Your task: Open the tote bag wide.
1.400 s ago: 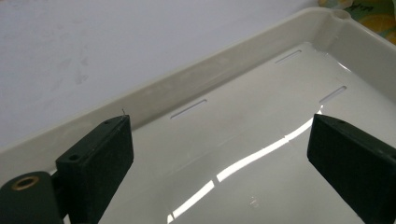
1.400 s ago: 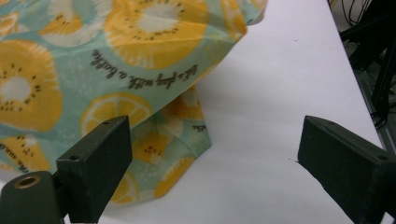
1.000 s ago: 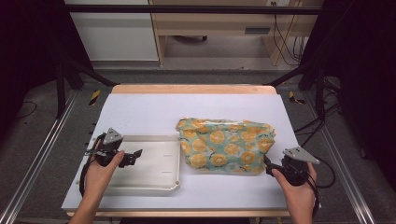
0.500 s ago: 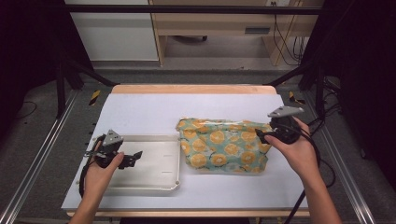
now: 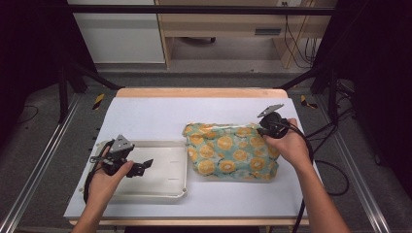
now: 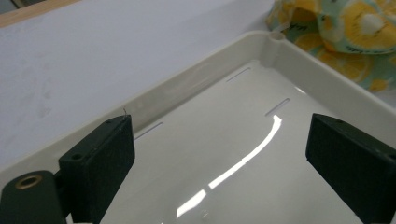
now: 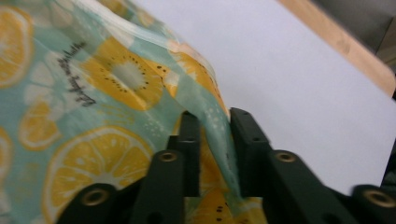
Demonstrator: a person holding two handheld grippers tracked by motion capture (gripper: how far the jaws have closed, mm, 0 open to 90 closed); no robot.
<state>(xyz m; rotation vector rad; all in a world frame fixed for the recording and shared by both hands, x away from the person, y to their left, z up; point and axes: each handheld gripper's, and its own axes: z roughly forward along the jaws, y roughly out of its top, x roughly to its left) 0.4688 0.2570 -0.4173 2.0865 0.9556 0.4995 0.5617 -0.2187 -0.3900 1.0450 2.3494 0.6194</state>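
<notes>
A teal cloth printed with orange slices lies bunched at the right of the white table cover. My right gripper sits at the cloth's far right corner. In the right gripper view my right gripper has just been closing, and a raised fold of the cloth is pinched between its jaws. My left gripper hovers open over the shallow white tray at the left. Nothing lies between the jaws of my left gripper, which point at the tray's far rim with the cloth beyond it.
The white cover runs back to the table's wooden far edge. Dark frame posts and cables stand off both sides of the table. The tray's right rim lies close beside the cloth's left edge.
My right hand has swung from the near right table edge up to the cloth's far right corner and its jaws have closed on a fold. The left hand has stayed over the tray.
</notes>
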